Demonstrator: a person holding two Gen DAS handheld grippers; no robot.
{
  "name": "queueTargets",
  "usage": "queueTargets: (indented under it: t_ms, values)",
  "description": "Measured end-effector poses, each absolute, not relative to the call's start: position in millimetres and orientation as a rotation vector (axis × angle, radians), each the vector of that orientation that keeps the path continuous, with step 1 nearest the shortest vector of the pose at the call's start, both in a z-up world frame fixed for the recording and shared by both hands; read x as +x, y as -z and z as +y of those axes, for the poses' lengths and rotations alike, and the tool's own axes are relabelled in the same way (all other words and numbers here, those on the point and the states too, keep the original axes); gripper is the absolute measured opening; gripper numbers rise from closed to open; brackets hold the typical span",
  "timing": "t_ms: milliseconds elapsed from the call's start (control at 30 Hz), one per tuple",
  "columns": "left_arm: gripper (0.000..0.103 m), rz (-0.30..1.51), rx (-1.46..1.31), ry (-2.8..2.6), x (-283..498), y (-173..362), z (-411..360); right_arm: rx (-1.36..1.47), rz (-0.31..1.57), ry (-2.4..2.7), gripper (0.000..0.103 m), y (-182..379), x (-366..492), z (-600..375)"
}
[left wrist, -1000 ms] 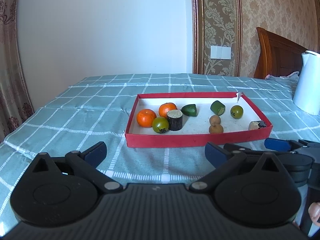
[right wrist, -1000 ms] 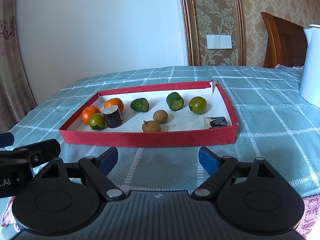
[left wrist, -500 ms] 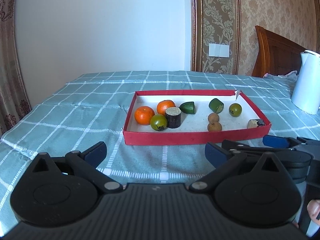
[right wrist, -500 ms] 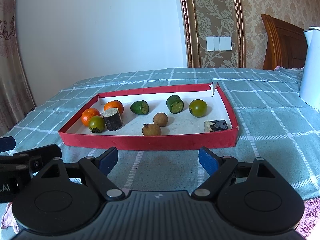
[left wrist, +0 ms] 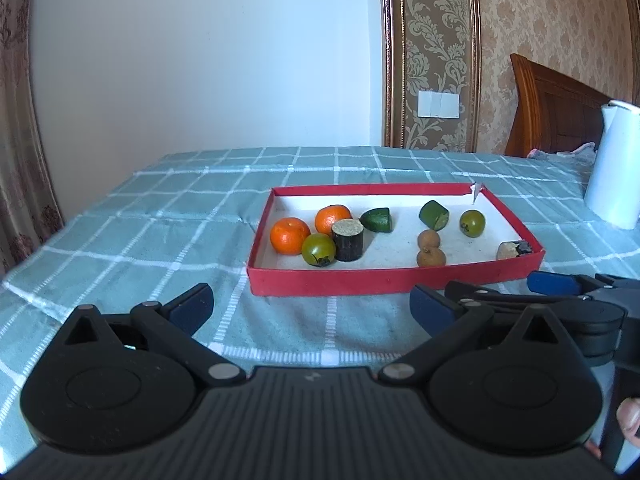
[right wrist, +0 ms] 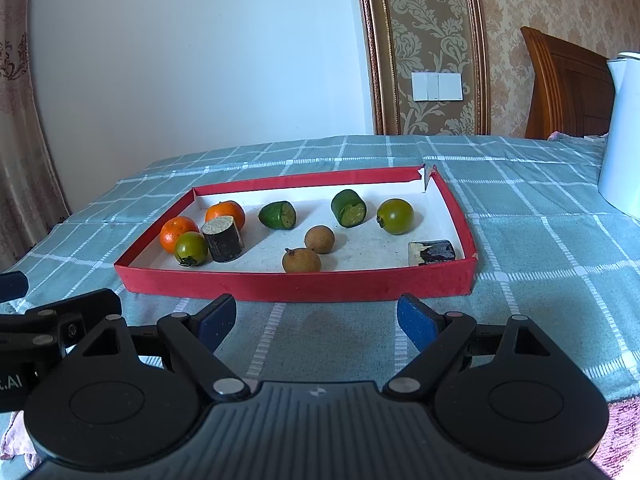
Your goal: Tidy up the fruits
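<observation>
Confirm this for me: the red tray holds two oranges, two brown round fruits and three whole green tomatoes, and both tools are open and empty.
One detail is off: the red tray holds two whole green tomatoes, not three. The other green pieces are cut chunks. The right wrist view shows this. The two oranges, the two brown round fruits, and the open, empty left tool and right tool are as you said.

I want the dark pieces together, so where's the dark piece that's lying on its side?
In the right wrist view the lying dark piece is in the red tray's near right corner, right of the two brown fruits.
</observation>
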State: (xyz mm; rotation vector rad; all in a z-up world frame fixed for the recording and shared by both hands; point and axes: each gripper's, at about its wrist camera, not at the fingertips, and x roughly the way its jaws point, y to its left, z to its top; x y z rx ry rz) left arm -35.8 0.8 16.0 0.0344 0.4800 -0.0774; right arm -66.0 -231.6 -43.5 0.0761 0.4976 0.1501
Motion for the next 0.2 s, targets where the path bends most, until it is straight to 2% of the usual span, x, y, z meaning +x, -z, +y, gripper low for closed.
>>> queueTargets:
  t_ms: [200]
  values:
    - [0.103, 0.447, 0.048, 0.056, -37.9, -14.0, 1.9, 0.073, 0.488, -0.15, 0.088, 43.9, -66.9, -231.4]
